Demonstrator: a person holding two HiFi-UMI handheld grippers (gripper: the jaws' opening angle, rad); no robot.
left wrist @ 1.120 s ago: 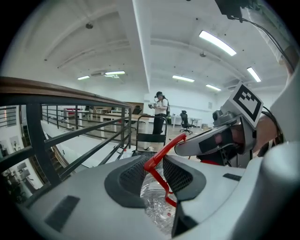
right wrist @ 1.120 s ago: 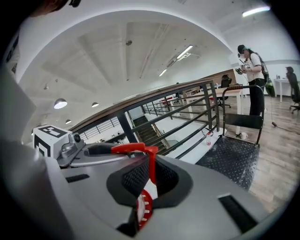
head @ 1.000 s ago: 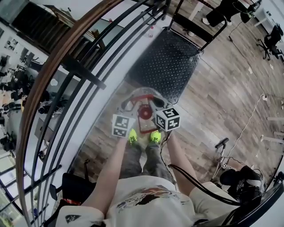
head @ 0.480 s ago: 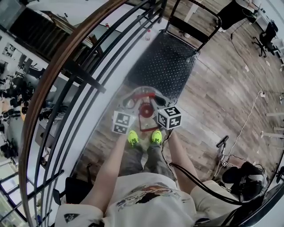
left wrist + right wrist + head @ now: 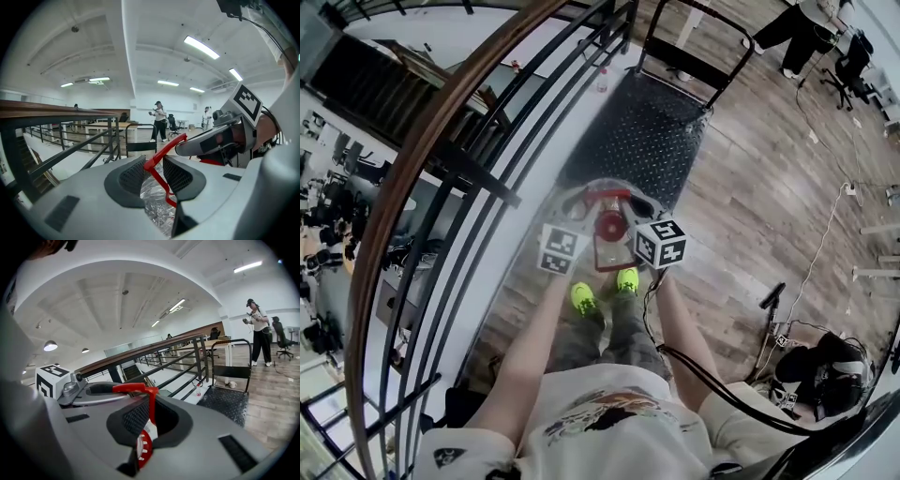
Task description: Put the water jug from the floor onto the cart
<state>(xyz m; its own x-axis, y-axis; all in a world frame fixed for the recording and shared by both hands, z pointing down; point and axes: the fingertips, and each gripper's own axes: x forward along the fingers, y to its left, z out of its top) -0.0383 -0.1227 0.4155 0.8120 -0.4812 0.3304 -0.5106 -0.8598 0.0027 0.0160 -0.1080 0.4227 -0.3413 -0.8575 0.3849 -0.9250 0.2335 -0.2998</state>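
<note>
1. The cart (image 5: 642, 131) lies just beyond the load, and its dark deck is bare. If it rolls when weight meets its near edge, the jug could drop back to the floor.
2. The water jug (image 5: 574, 202) is at the cart's near end, between the cart and my shoes, not yet over the deck. I judge it heavy. A swing could knock its base against the cart's near edge.
3. The red handle (image 5: 161, 157) bears the whole load between both grips. It looks like thin plastic, so it may flex or pivot.
4. My left tongs (image 5: 153, 169) stand fairly wide, with the pads closed on the handle's slanted bar. The bar could slide along the pads.
5. My right tongs (image 5: 149, 414) are pinched almost fully together on the handle's thin upright. With so little contact, a twist could work it loose.
6. A small bottle (image 5: 602, 80) stands by the cart's far corner on the railing side. It is at risk only if the cart gets shoved.
</note>
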